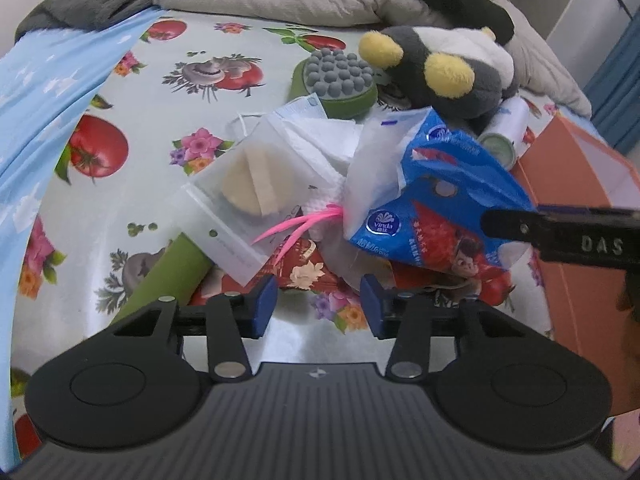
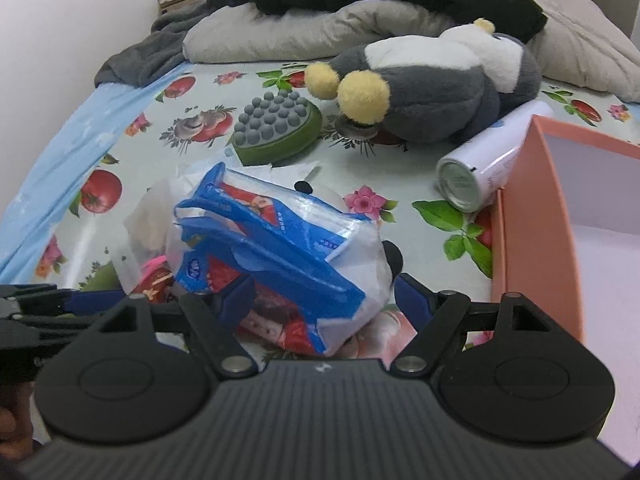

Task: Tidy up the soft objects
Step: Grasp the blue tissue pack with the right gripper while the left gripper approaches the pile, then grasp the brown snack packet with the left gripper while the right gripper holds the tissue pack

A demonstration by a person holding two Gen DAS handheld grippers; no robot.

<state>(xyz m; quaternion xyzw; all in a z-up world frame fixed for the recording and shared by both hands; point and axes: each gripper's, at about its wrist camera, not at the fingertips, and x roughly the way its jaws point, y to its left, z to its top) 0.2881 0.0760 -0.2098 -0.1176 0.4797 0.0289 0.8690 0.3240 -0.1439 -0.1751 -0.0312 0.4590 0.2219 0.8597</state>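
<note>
We work over a bed spread with a glossy fruit-and-flower cloth (image 1: 132, 92). Nearest, our left gripper (image 1: 318, 304) hangs partly open, nothing between its pads. Our right gripper (image 2: 322, 300) stands wider, straddling the blue tissue pack (image 2: 272, 248); we cannot tell whether its pads press it. Only the left view shows the clear pouch (image 1: 244, 200) and pink strands (image 1: 296, 224). The right view alone opens the pink box (image 2: 540, 240). Farther lie the nubbed green brush (image 2: 280, 128), spray can (image 2: 480, 168), plush penguin (image 2: 432, 92) and grey pillows (image 2: 280, 36).

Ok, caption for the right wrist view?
Right claw straddling a blue tissue pack beside the pink box.
</note>
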